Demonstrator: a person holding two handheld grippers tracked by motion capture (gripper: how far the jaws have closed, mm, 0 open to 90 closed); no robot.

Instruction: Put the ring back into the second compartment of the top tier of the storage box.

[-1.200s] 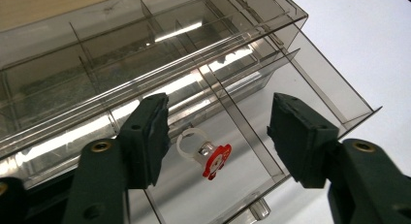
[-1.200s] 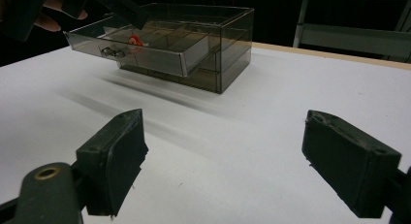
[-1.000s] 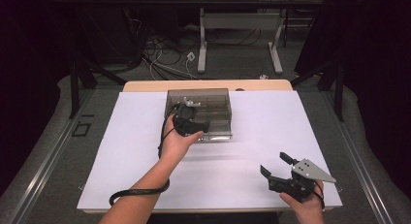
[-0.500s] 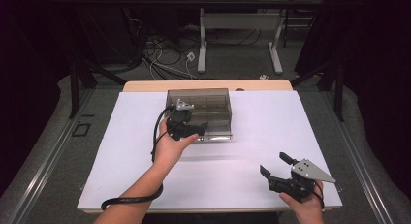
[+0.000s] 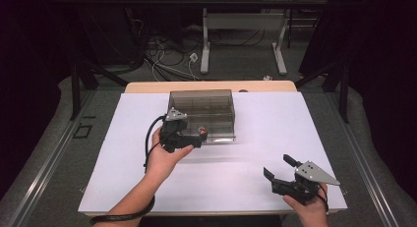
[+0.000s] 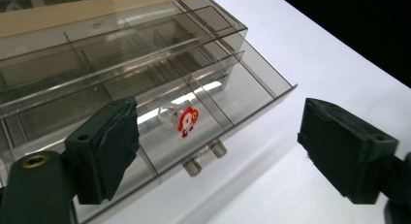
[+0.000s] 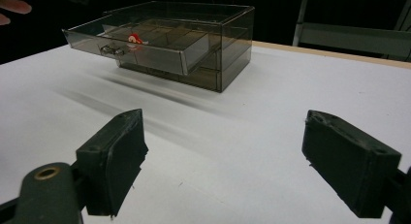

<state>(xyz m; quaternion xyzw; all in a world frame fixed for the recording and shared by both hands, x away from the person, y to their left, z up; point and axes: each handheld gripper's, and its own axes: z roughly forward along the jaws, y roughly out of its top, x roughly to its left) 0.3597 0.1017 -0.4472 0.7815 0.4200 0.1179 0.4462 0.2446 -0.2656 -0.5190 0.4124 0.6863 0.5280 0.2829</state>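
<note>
Smoked clear plastic forms the small drawer box (image 5: 201, 114) standing near the far edge of the white table (image 5: 295, 133), a little left of its middle. Its upper drawer (image 6: 203, 105) is pulled partway out toward the person, and a small red-and-white figure (image 6: 187, 121) lies on the drawer floor just behind the front panel, beside a clear rounded piece. Two stubby knobs (image 6: 206, 157) project from the drawer front.

Compared with the high view a second ago, the left gripper (image 5: 189, 138) has drawn back from the box toward the near edge, and its jaws have just been opening; in the left gripper view they now stand wide apart with nothing between them, the knobs lying free in the gap ahead. The likely reading is that the pull is finished and the handle let go, so the drawer stays open with its contents reachable from above.

The right gripper (image 5: 282, 172) rests near the near right corner of the table, well apart from the box, its jaws spread and empty in the right gripper view.

The drawer's long axis runs parallel to the far edge of the table; its travel runs across that, from far edge to near edge. Its open front faces the person. The figure appears to lie flat, with its red part toward the drawer front, though its own long axis is too small to tell.
</note>
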